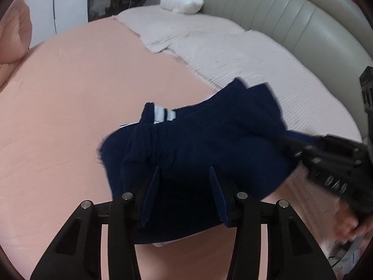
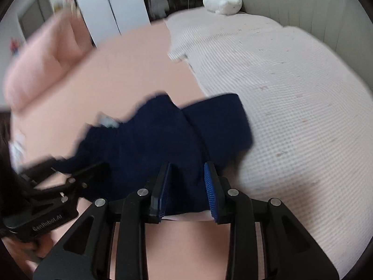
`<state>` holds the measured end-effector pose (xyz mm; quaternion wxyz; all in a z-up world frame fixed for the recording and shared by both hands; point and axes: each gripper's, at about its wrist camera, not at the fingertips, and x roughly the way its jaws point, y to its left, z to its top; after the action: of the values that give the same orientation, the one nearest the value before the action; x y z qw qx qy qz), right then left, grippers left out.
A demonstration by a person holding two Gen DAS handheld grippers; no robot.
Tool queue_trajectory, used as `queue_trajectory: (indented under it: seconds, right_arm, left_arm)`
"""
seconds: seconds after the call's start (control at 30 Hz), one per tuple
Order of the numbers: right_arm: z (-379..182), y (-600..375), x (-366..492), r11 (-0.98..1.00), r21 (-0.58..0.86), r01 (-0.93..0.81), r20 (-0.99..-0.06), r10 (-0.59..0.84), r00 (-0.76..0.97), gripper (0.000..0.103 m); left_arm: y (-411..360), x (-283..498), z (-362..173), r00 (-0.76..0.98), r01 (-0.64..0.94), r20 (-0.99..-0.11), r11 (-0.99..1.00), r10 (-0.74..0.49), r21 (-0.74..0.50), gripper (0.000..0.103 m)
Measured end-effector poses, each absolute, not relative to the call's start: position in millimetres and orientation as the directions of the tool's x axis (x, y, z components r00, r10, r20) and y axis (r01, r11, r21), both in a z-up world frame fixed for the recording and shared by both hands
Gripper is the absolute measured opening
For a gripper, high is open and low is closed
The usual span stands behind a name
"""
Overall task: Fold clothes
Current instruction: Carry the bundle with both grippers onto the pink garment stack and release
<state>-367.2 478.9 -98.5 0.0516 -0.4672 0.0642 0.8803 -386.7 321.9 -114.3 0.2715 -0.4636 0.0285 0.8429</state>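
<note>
Gripper jaws apart over navy garment.

Left wrist view: sits close above navy garment, angled steeply down, facing headboard beyond it. Right wrist view: same closeness and tilt, set right of garment. Shared: garment, pink sheet, white plush far behind garment.

Black left claw, navy ribbed pads, silver screws; right claw at six o'clock, brighter blue pads; "GenRobot.AI" lettering at eight
</note>
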Motion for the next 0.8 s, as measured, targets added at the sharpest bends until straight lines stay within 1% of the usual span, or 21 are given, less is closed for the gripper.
queue_trajectory:
  seconds: [0.1, 0.13, 0.2, 0.23, 0.33, 0.4, 0.47, 0.53, 0.57, 0.6, 0.63, 0.7, 0.77, 0.8]
  right_arm:
    - [-96.6, 499.0, -359.0, -0.979, 0.111, -0.173, -0.822, 0.007, -0.57, 0.028]
    - [-92.7, 505.2, -354.8, -0.975, 0.133, -0.18, -0.813, -0.003, -0.583, 0.028]
    - [-82.2, 507.9, -345.0, -0.975, 0.152, -0.164, -0.776, -0.015, -0.631, 0.029]
    - [-79.8, 505.0, -343.3, -0.977, 0.158, -0.145, -0.767, -0.029, -0.64, 0.031]
    - [-82.7, 494.4, -347.9, -0.981, 0.146, -0.124, -0.788, -0.04, -0.614, 0.031]
    - [-89.9, 493.9, -352.0, -0.979, 0.121, -0.166, -0.82, -0.004, -0.572, 0.031]
    - [-88.6, 496.9, -349.2, -0.97, 0.139, -0.198, -0.827, -0.003, -0.562, 0.031]
    - [-78.9, 495.0, -343.6, -0.969, 0.148, -0.197, -0.817, -0.008, -0.576, 0.037]
    - [-73.1, 492.6, -340.9, -0.971, 0.145, -0.19, -0.811, -0.007, -0.585, 0.044]
    - [-67.4, 489.2, -338.5, -0.973, 0.139, -0.182, -0.806, -0.005, -0.592, 0.056]
    - [-61.7, 482.6, -336.8, -0.976, 0.129, -0.173, -0.803, -0.001, -0.595, 0.061]
    - [-47.2, 462.9, -334.4, -0.98, 0.13, -0.151, -0.794, -0.011, -0.608, 0.079]
    - [-34.0, 434.9, -333.0, -0.983, 0.137, -0.125, -0.79, -0.032, -0.612, 0.086]
    - [-28.3, 419.5, -331.2, -0.984, 0.138, -0.113, -0.791, -0.041, -0.61, 0.086]
  left_arm:
    - [301.2, -378.1, -96.2, -0.428, -0.491, -0.732, -0.816, 0.53, -0.304, 0.046]
    - [297.1, -372.1, -88.2, -0.442, -0.514, -0.697, -0.796, 0.565, -0.319, 0.046]
    - [296.6, -372.2, -79.6, -0.455, -0.539, -0.683, -0.787, 0.572, -0.3, 0.048]
    - [301.2, -380.6, -82.5, -0.446, -0.53, -0.703, -0.796, 0.554, -0.291, 0.048]
    - [306.5, -395.3, -90.9, -0.411, -0.503, -0.757, -0.819, 0.508, -0.276, 0.048]
    - [307.2, -401.5, -96.5, -0.383, -0.485, -0.79, -0.832, 0.479, -0.269, 0.048]
    - [295.3, -395.2, -85.4, -0.409, -0.478, -0.776, -0.837, 0.48, -0.266, 0.05]
    - [274.8, -386.9, -70.4, -0.455, -0.456, -0.762, -0.855, 0.461, -0.245, 0.055]
    - [262.4, -382.7, -62.6, -0.479, -0.441, -0.756, -0.867, 0.446, -0.233, 0.06]
    - [251.7, -383.7, -56.4, -0.496, -0.422, -0.753, -0.878, 0.432, -0.226, 0.063]
    - [241.0, -384.7, -50.1, -0.512, -0.404, -0.75, -0.888, 0.418, -0.219, 0.065]
    - [213.1, -387.0, -39.6, -0.556, -0.337, -0.753, -0.923, 0.353, -0.184, 0.069]
    - [180.3, -382.7, -30.3, -0.587, -0.265, -0.757, -0.952, 0.286, -0.154, 0.07]
    - [158.8, -379.4, -24.6, -0.597, -0.217, -0.764, -0.966, 0.244, -0.138, 0.07]
